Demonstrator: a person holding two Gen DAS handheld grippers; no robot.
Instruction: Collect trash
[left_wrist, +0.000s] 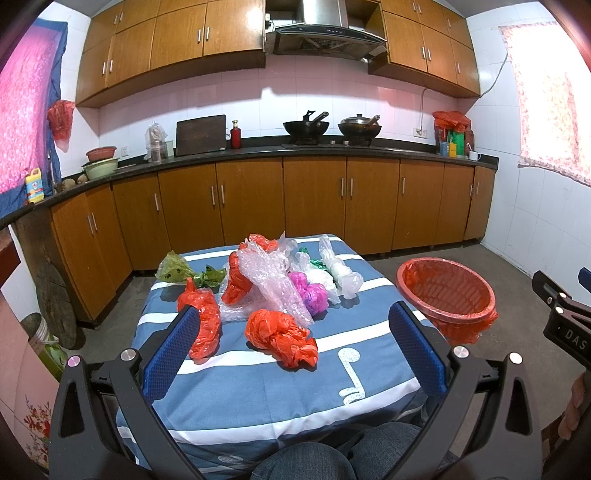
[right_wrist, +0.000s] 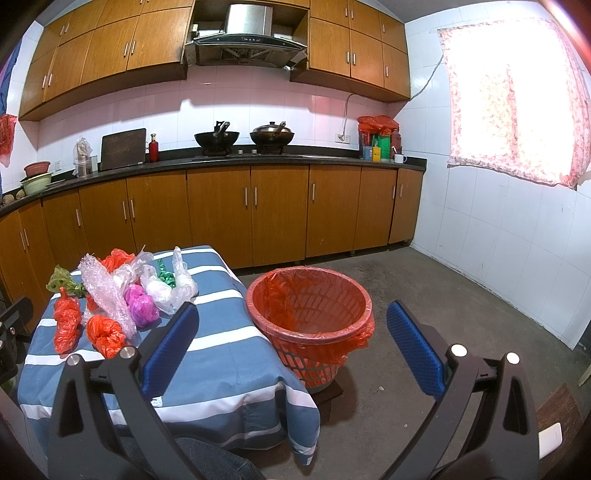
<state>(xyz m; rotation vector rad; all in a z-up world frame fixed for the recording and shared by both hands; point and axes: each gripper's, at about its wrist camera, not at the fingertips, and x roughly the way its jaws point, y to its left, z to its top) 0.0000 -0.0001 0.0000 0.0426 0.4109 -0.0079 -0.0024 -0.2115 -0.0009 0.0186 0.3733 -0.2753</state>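
Left gripper (left_wrist: 295, 350) fingers spread wide, empty; right gripper (right_wrist: 295, 350) likewise, level, forward.

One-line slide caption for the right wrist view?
Open right gripper faces red-lined trash basket beside striped table piled with crumpled plastic bags.

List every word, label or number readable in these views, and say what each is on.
"DAS": white letters on the right gripper's black body, cut off by the frame edge.
Yellow bottle label on the counter: too blurred to read.
Range hood panel markings: too small to read.
Packages by the mug: unreadable.
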